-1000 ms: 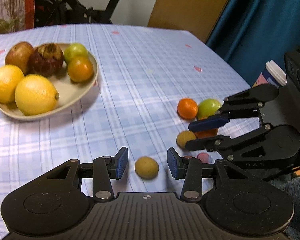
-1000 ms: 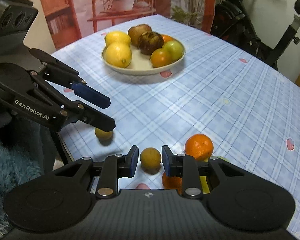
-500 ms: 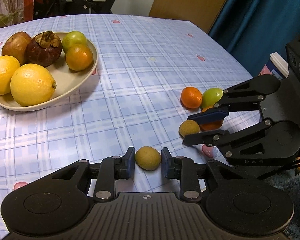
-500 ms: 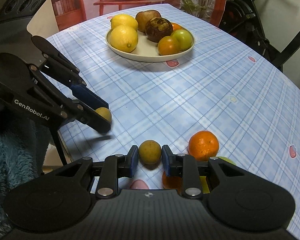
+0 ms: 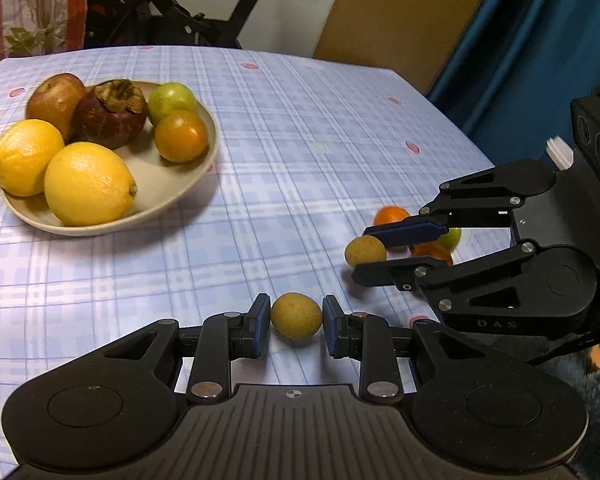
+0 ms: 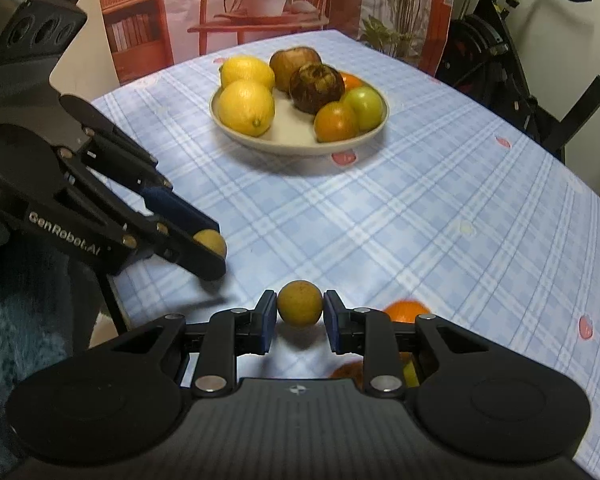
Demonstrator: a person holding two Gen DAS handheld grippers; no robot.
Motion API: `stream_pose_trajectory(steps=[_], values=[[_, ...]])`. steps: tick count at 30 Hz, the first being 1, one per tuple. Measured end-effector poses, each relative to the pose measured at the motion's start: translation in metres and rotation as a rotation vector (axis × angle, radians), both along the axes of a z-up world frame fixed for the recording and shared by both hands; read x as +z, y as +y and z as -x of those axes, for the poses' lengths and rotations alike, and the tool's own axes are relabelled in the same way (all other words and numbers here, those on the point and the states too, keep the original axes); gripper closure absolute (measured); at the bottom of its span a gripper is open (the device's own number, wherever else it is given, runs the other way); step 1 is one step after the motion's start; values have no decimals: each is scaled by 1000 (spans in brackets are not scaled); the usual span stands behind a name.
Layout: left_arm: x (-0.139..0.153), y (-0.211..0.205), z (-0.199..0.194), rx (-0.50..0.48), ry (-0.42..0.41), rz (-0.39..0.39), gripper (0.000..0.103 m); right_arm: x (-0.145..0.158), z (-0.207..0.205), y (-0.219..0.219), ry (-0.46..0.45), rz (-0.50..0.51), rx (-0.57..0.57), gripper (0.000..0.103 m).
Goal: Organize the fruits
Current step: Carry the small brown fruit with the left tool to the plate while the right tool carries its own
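The left claw (image 5: 296, 316) is clamped on a small yellow-brown fruit (image 5: 296, 316), its blue pads pressed to either side. The right claw (image 6: 299, 309) grips a second small brown fruit (image 6: 299, 303) the same way, and a shadow beneath that fruit suggests it sits just off the cloth. Both claws work at the near edge of the bench (image 5: 300, 152), where the checked cloth falls away to a blue furry rug (image 6: 16, 320). Beside the right claw, close to that edge, lie an orange (image 6: 406, 310) and other loose fruit partly hidden behind the claw's body. The bowl (image 5: 172, 188) stands well apart toward the far side, holding two lemons (image 5: 88, 184), a brown apple (image 5: 56, 96), a dark dried fruit (image 5: 112, 114), a green fruit (image 5: 172, 96) and an orange-green one (image 5: 180, 136). Between the claws and the bowl stretches a broad bare run of cloth. An exercise bike (image 6: 520, 40) stands beyond the far edge.
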State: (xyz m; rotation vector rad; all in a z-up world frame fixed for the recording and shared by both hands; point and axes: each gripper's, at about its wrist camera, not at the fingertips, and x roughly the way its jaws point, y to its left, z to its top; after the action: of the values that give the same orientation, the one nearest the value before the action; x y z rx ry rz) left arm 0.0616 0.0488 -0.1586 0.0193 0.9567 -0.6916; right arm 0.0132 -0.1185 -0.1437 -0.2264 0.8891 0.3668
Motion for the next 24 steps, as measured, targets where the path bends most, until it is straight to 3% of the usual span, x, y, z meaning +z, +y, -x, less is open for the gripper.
stream_pose_trajectory(steps=[7, 15, 24], values=[[20, 17, -20, 87, -56, 31, 73, 9, -19, -3, -89, -32, -30, 75], [46, 32, -66, 194, -145, -2, 73, 21, -62, 10, -207, -80, -23, 75], [45, 35, -100, 236, -173, -80, 73, 5, -106, 44, -204, -67, 43, 76]])
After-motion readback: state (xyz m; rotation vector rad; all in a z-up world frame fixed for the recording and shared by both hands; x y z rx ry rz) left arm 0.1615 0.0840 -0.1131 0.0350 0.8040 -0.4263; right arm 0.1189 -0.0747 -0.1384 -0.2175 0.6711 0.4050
